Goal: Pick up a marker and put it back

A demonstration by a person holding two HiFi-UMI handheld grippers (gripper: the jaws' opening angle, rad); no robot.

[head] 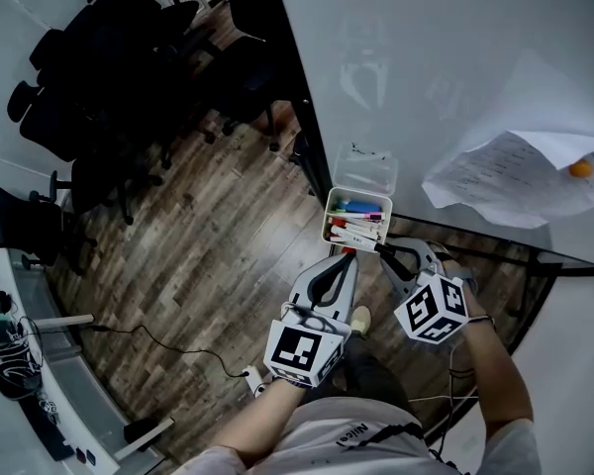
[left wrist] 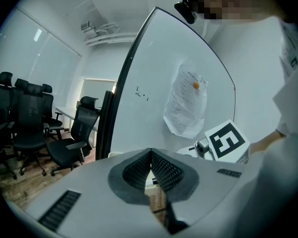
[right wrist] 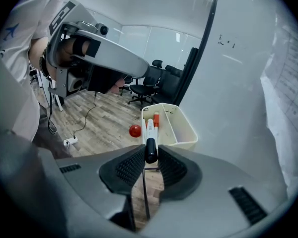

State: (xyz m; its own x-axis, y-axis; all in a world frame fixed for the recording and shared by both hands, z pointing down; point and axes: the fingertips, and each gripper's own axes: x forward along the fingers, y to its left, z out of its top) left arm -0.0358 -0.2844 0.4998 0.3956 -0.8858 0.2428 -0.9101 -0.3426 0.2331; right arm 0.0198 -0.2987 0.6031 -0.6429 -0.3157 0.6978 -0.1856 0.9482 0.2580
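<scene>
A white marker box (head: 357,192) hangs at the whiteboard's lower edge, holding several coloured markers (head: 356,208). My right gripper (head: 384,249) sits just below the box's near end. In the right gripper view my right gripper (right wrist: 151,155) is shut on a white marker with a black cap (right wrist: 150,133). The marker's far end points into the box (right wrist: 181,128) beside an orange-capped marker (right wrist: 156,119). My left gripper (head: 348,258) hovers left of it, under the box; in the left gripper view its tips (left wrist: 150,153) touch, shut on nothing.
The whiteboard (head: 455,57) fills the right side, with a paper sheet (head: 510,176) pinned by an orange magnet (head: 580,169). A red round thing (right wrist: 134,131) shows beside the box. Black office chairs (head: 99,47) stand on the wooden floor, where a cable (head: 168,342) lies.
</scene>
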